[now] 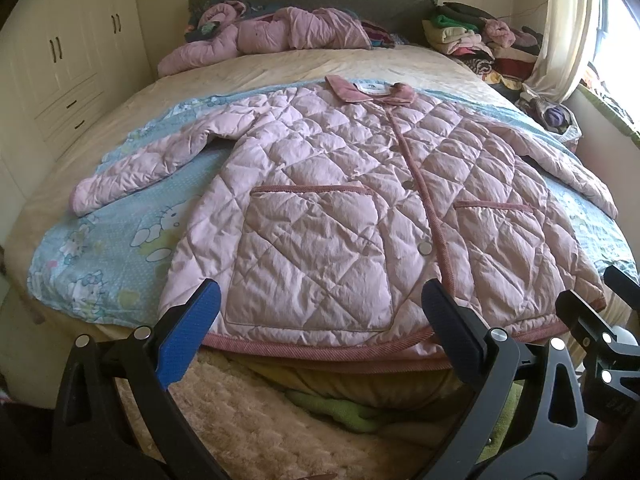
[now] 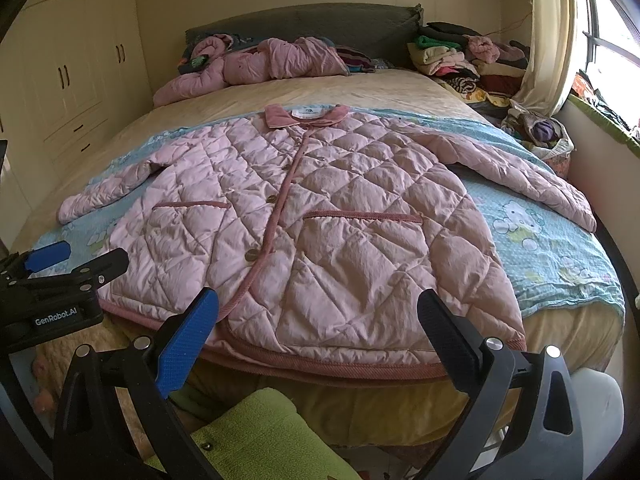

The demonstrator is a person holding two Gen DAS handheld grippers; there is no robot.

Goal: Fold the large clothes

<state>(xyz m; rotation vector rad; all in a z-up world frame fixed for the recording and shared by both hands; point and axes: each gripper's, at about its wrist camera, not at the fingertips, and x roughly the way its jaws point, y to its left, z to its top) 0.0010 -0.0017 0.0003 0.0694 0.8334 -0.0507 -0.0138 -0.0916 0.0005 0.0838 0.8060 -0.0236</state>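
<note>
Jacket point(image 1: 344, 200): pink quilted, spread flat and front-up on blue cartoon sheet point(image 1: 120, 248) across bed point(image 1: 280, 68); buttoned shut, both sleeves out to the sides.
Handling: judged light, puffy, soft; likely springs back after folding; smooth shell looks somewhat slippery.
Hold points: ribbed hem trim point(image 2: 320, 364) at near corners, or sleeve cuffs point(image 2: 68, 210); firmer than quilted panels.
Long axis: collar point(image 1: 368, 90) to hem, running away from the grippers; collar toward headboard point(image 2: 304, 20), hem at near bed edge, slightly overhanging.
Left gripper point(image 1: 320, 312): spread wide, empty, poised over hem by left pocket point(image 1: 312, 256).
Right gripper point(image 2: 318, 316): spread wide, empty, over hem by right pocket point(image 2: 360, 240).
Stage: no fold made yet.
</note>
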